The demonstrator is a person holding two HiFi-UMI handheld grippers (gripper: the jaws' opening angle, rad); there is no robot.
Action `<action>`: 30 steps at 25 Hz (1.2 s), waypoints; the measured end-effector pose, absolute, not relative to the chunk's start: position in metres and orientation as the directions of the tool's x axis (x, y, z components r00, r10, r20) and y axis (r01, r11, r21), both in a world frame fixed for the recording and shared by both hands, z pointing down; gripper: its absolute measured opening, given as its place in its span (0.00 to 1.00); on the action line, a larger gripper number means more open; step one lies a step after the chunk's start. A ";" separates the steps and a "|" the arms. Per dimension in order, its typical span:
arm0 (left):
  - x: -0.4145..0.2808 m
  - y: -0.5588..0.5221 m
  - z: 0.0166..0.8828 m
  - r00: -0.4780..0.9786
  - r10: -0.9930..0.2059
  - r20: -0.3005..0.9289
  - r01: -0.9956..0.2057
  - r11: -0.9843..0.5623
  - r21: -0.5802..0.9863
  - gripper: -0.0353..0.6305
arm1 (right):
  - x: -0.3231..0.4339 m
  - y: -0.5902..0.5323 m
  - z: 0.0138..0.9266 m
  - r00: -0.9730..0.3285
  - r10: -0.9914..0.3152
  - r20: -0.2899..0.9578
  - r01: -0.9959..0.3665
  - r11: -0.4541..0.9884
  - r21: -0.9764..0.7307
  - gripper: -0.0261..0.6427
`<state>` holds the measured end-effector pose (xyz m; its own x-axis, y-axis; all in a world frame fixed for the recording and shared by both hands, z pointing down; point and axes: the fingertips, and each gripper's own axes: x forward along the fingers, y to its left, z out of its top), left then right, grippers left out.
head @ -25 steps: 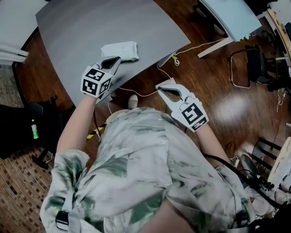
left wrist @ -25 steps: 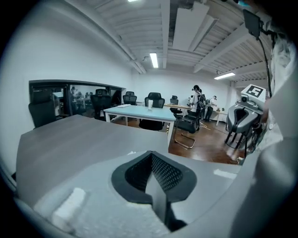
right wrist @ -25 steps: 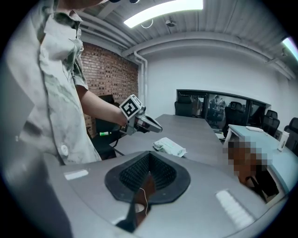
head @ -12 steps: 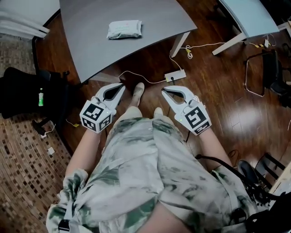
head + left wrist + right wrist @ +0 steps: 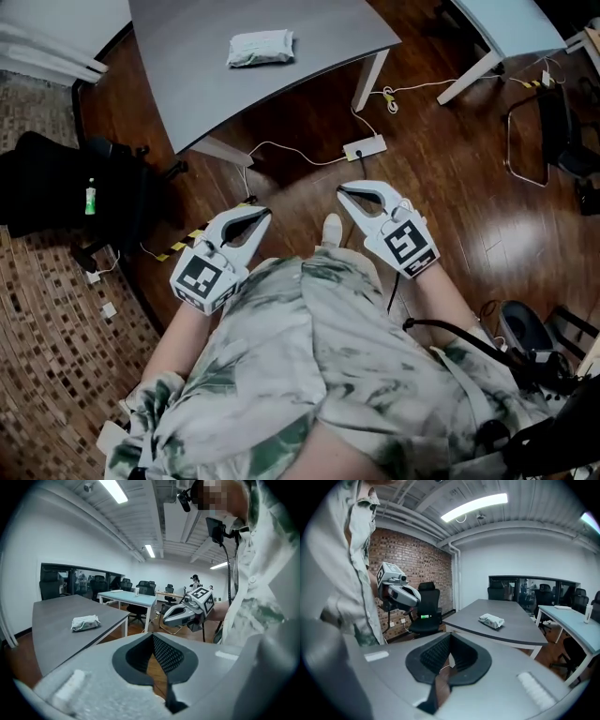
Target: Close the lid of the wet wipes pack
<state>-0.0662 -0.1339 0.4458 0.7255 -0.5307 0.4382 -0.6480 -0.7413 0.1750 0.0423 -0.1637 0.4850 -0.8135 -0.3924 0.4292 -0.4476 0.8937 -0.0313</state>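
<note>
The wet wipes pack (image 5: 261, 47) lies flat on the grey table (image 5: 197, 84), far ahead of both grippers; its lid is too small to make out. It also shows in the left gripper view as the pack (image 5: 85, 622) and in the right gripper view as the pack (image 5: 491, 620). My left gripper (image 5: 265, 215) hangs over the wooden floor near the person's body, shut with nothing in it. My right gripper (image 5: 341, 190) is level with it on the right, likewise shut and empty. Both point toward the table.
A white power strip (image 5: 366, 148) and cables lie on the floor between me and the table leg (image 5: 369, 80). A black office chair (image 5: 56, 202) with a green bottle (image 5: 91, 200) stands left. A pale blue table (image 5: 497, 28) and another chair (image 5: 558, 122) are at the right.
The person has stepped back from the table. Both grippers have drawn away from the pack, which now lies far ahead at the top of the head view.
</note>
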 end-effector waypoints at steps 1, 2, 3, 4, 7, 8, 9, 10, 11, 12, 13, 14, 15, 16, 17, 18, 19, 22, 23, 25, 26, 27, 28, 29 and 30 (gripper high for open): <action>-0.071 -0.124 0.439 0.729 -0.539 0.422 -0.648 -0.741 0.174 0.06 | 0.038 -0.160 0.480 -0.810 -0.402 0.427 -0.451 0.892 -0.018 0.05; -0.079 -0.112 0.433 0.732 -0.545 0.409 -0.649 -0.740 0.175 0.06 | 0.032 -0.153 0.474 -0.808 -0.409 0.423 -0.455 0.891 -0.007 0.05; -0.088 -0.099 0.429 0.733 -0.551 0.399 -0.651 -0.738 0.177 0.06 | 0.024 -0.144 0.469 -0.807 -0.416 0.419 -0.458 0.889 0.000 0.05; -0.099 -0.085 0.425 0.733 -0.558 0.390 -0.654 -0.735 0.179 0.06 | 0.016 -0.134 0.464 -0.807 -0.421 0.415 -0.460 0.888 0.005 0.05; -0.135 -0.047 0.418 0.720 -0.594 0.359 -0.678 -0.712 0.183 0.06 | -0.009 -0.099 0.455 -0.803 -0.430 0.412 -0.463 0.886 0.022 0.05; -0.145 -0.035 0.417 0.716 -0.608 0.343 -0.686 -0.704 0.184 0.06 | -0.016 -0.087 0.452 -0.800 -0.431 0.418 -0.462 0.886 0.029 0.05; -0.154 -0.024 0.417 0.712 -0.621 0.328 -0.693 -0.696 0.186 0.06 | -0.022 -0.074 0.450 -0.796 -0.431 0.425 -0.462 0.886 0.034 0.05; -0.163 -0.013 0.416 0.710 -0.630 0.316 -0.697 -0.691 0.188 0.06 | -0.028 -0.060 0.448 -0.791 -0.433 0.432 -0.464 0.885 0.036 0.05; -0.172 0.000 0.415 0.709 -0.635 0.307 -0.699 -0.689 0.191 0.06 | -0.035 -0.045 0.446 -0.787 -0.434 0.438 -0.468 0.883 0.035 0.05; -0.180 0.013 0.415 0.710 -0.636 0.301 -0.699 -0.688 0.195 0.06 | -0.042 -0.029 0.444 -0.784 -0.437 0.441 -0.472 0.881 0.034 0.05; -0.187 0.026 0.415 0.713 -0.635 0.296 -0.696 -0.689 0.200 0.06 | -0.050 -0.013 0.442 -0.780 -0.442 0.443 -0.478 0.878 0.034 0.05; -0.193 0.038 0.416 0.719 -0.631 0.292 -0.691 -0.693 0.206 0.06 | -0.056 0.002 0.440 -0.775 -0.449 0.444 -0.486 0.873 0.035 0.05; -0.198 0.050 0.418 0.726 -0.625 0.287 -0.684 -0.698 0.211 0.06 | -0.062 0.017 0.439 -0.771 -0.456 0.445 -0.494 0.869 0.035 0.05; -0.200 0.061 0.419 0.734 -0.618 0.282 -0.676 -0.705 0.214 0.06 | -0.067 0.032 0.437 -0.767 -0.460 0.447 -0.500 0.865 0.033 0.05; -0.201 0.073 0.418 0.741 -0.612 0.277 -0.668 -0.712 0.216 0.06 | -0.071 0.047 0.434 -0.766 -0.460 0.450 -0.500 0.865 0.032 0.05; -0.201 0.084 0.416 0.747 -0.606 0.272 -0.662 -0.718 0.218 0.06 | -0.074 0.061 0.431 -0.766 -0.455 0.454 -0.495 0.868 0.035 0.05; -0.200 0.094 0.413 0.752 -0.603 0.266 -0.656 -0.723 0.217 0.06 | -0.077 0.074 0.428 -0.768 -0.449 0.456 -0.486 0.873 0.041 0.05; -0.198 0.119 0.407 0.757 -0.605 0.246 -0.651 -0.731 0.204 0.06 | -0.080 0.105 0.417 -0.776 -0.437 0.455 -0.464 0.884 0.060 0.05; -0.197 0.127 0.407 0.755 -0.609 0.243 -0.653 -0.731 0.200 0.06 | -0.080 0.113 0.415 -0.778 -0.436 0.453 -0.460 0.886 0.062 0.05; -0.196 0.142 0.405 0.747 -0.621 0.238 -0.663 -0.722 0.198 0.06 | -0.077 0.130 0.414 -0.786 -0.431 0.443 -0.448 0.891 0.073 0.05; -0.194 0.151 0.403 0.741 -0.629 0.236 -0.670 -0.715 0.200 0.06 | -0.075 0.139 0.413 -0.790 -0.429 0.439 -0.442 0.894 0.079 0.05; -0.192 0.160 0.401 0.735 -0.636 0.235 -0.677 -0.708 0.200 0.06 | -0.071 0.148 0.412 -0.793 -0.427 0.434 -0.437 0.896 0.082 0.05; -0.188 0.169 0.400 0.730 -0.641 0.236 -0.682 -0.703 0.199 0.06 | -0.066 0.159 0.410 -0.796 -0.425 0.431 -0.435 0.897 0.083 0.05; -0.182 0.179 0.399 0.726 -0.645 0.238 -0.686 -0.700 0.197 0.06 | -0.059 0.170 0.408 -0.798 -0.425 0.427 -0.434 0.897 0.082 0.05; -0.176 0.187 0.398 0.723 -0.648 0.241 -0.689 -0.699 0.192 0.06 | -0.051 0.181 0.407 -0.800 -0.426 0.423 -0.434 0.897 0.082 0.05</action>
<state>-0.1757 0.1874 0.3981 0.7231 -0.6475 0.2406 -0.6894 -0.6986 0.1917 -0.0507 0.1810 0.4069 -0.7997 -0.4256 0.4234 -0.4339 0.8972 0.0822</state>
